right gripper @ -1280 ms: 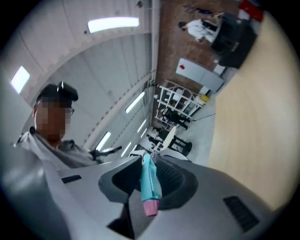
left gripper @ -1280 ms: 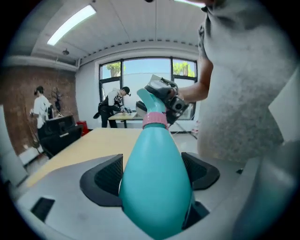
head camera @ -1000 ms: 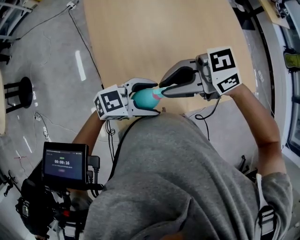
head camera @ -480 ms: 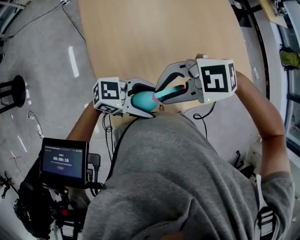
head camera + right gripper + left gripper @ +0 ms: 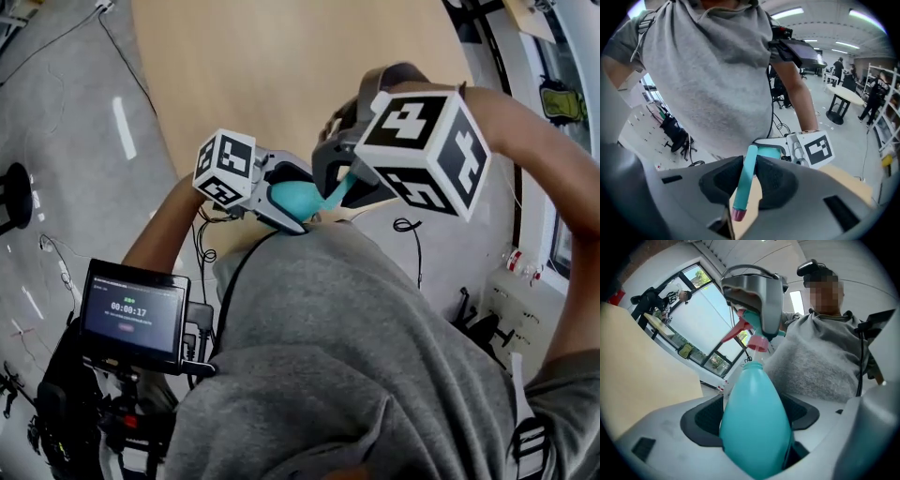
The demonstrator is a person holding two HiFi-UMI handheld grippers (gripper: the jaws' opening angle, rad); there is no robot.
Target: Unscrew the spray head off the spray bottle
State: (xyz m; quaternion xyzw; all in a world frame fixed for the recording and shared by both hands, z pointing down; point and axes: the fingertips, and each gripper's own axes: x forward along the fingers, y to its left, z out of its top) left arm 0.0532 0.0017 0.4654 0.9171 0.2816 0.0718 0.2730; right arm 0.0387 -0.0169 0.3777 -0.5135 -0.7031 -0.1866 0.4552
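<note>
Since a second ago the right gripper (image 5: 337,192) has rolled over, so it now bears down steeply on the spray bottle (image 5: 298,201) from above rather than reaching in from the bottle's right, and its marker cube (image 5: 422,150) has turned broadside to the head camera. Its dark pads (image 5: 776,180) stand only a little apart, clamped on the slim teal spray head (image 5: 744,187). The right gripper view alone shows that piece running between them and ending in a pink tip. The left gripper's pads (image 5: 701,416) stand wide, pressed against the two flanks of the bottle's fat teal body, which fills the gap between them. From the left gripper view the bottle's neck points away towards a pink collar (image 5: 757,343) just beyond it and a red trigger (image 5: 736,331) to the collar's left, details the big cube hides from the head camera. Whether collar and neck are still joined cannot be told. Bottle and grippers are held in the air just beside the person's grey sweatshirt (image 5: 356,356), with the wooden table (image 5: 281,75) on the bottle's far side.
</note>
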